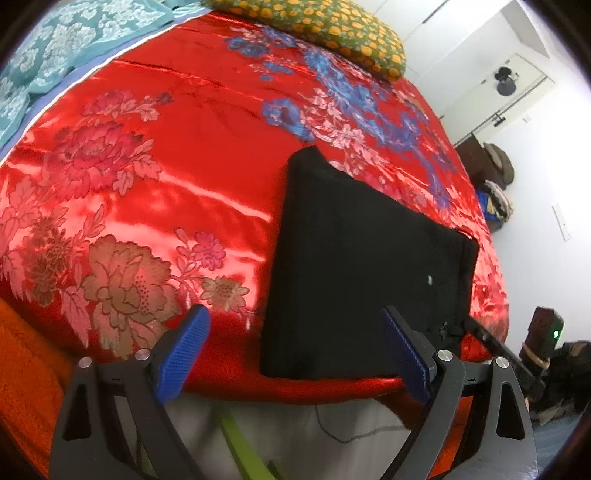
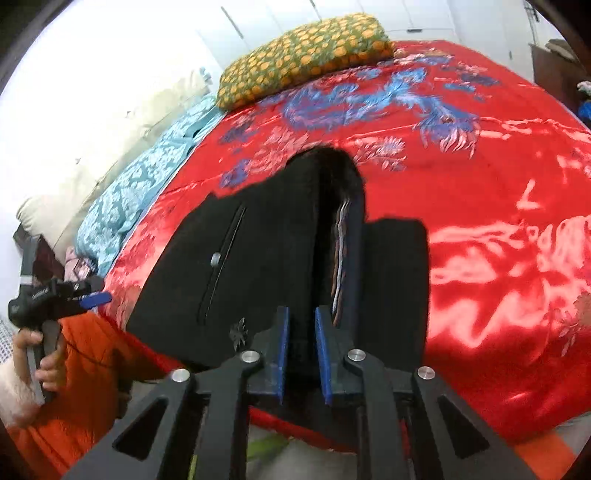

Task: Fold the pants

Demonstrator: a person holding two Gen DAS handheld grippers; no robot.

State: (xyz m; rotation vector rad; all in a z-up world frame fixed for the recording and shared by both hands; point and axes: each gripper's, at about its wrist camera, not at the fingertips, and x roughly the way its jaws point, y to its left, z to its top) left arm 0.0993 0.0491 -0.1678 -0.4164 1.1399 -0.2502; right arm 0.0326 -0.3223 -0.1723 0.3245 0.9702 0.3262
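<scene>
Black pants (image 1: 354,266) folded into a thick block near the foot edge of a bed, on a shiny red bedspread (image 1: 147,122) woven with pink and blue flowers. Seen from the right wrist view as a raised fold of the same pants (image 2: 258,240), with a zipper line and a small round metal button on the dark cloth.

Left gripper (image 1: 295,354) spread wide, blue ribbed pads (image 1: 184,350) apart, hanging just off the bed's edge and touching nothing; near corner of the folded block between and beyond the two pads.

Right gripper (image 2: 302,354) nearly closed, blue pads pinching a lifted layer of black cloth between them, striped inner lining showing just past the right pad.

Left gripper visible again at the far left of the right wrist view (image 2: 55,295), held in a bare hand (image 2: 40,354) beside an orange blanket (image 2: 85,369).

Green pillow (image 1: 325,29) dotted with orange at the head of the bed, next to a teal patterned cover (image 1: 62,55). Small dark box with a green light (image 1: 550,328) on the floor to the right.

No readable brand, label or writing anywhere; a tiny white fleck on the pants (image 1: 429,280) too small to make out.
</scene>
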